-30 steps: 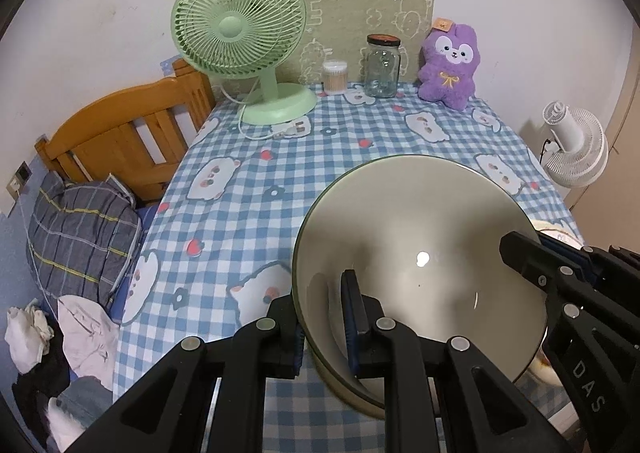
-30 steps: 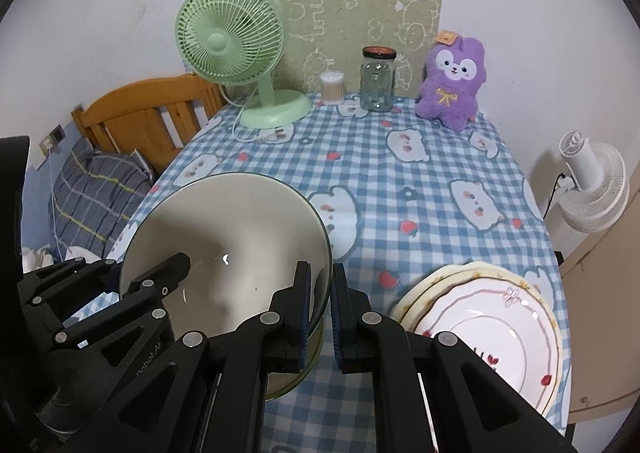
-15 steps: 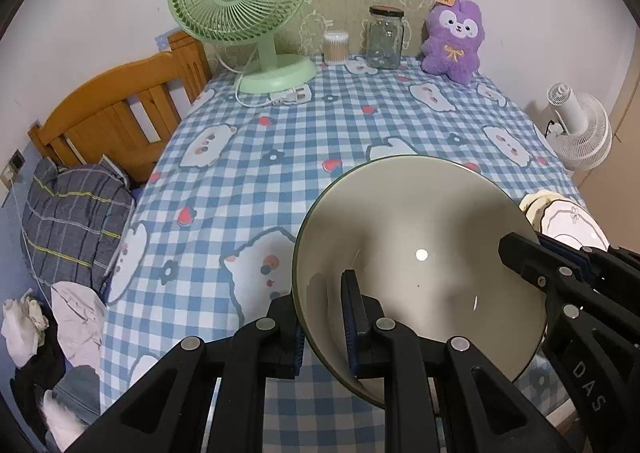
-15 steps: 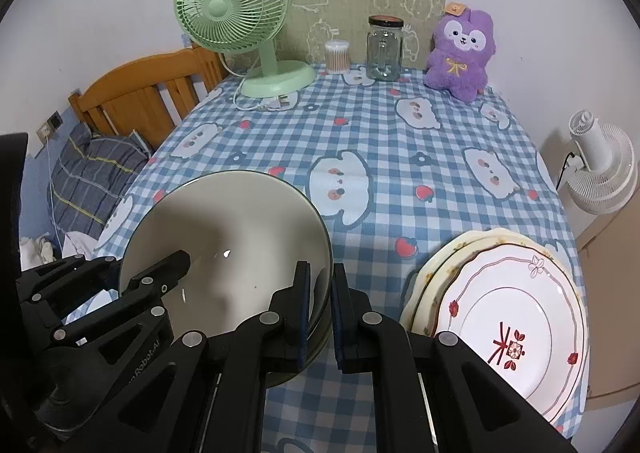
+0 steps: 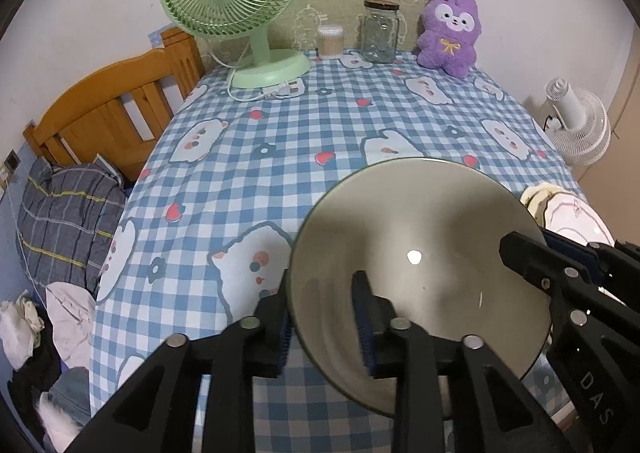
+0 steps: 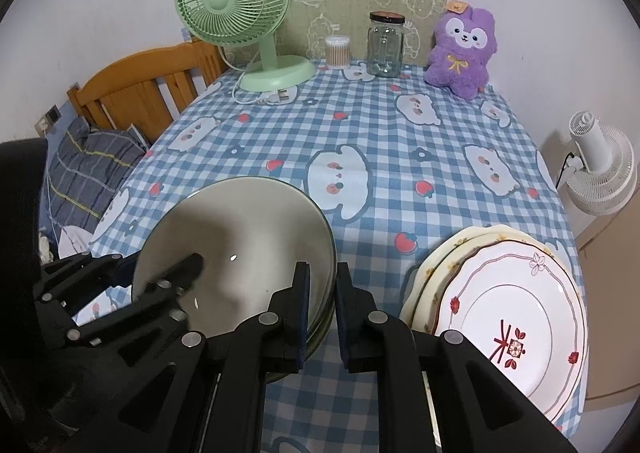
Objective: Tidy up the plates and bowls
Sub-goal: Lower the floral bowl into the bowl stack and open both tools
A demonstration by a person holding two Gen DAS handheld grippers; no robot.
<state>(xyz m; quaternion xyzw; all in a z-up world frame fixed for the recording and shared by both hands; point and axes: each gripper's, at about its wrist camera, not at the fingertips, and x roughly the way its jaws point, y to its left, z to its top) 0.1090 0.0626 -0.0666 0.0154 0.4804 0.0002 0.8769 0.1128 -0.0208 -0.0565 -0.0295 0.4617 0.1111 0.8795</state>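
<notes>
Both claws are opening off the bowl [image 5: 416, 273], rim between each pair of jaws, near the plates [image 6: 508, 317]; left gripper [image 5: 322, 327] looser, right gripper [image 6: 322, 293] maybe touching, could drag it.

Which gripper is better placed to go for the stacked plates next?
Right. The right gripper, jaws opening around the bowl's rim, sits right beside the plates. The left gripper straddles the bowl's far side from them.
</notes>
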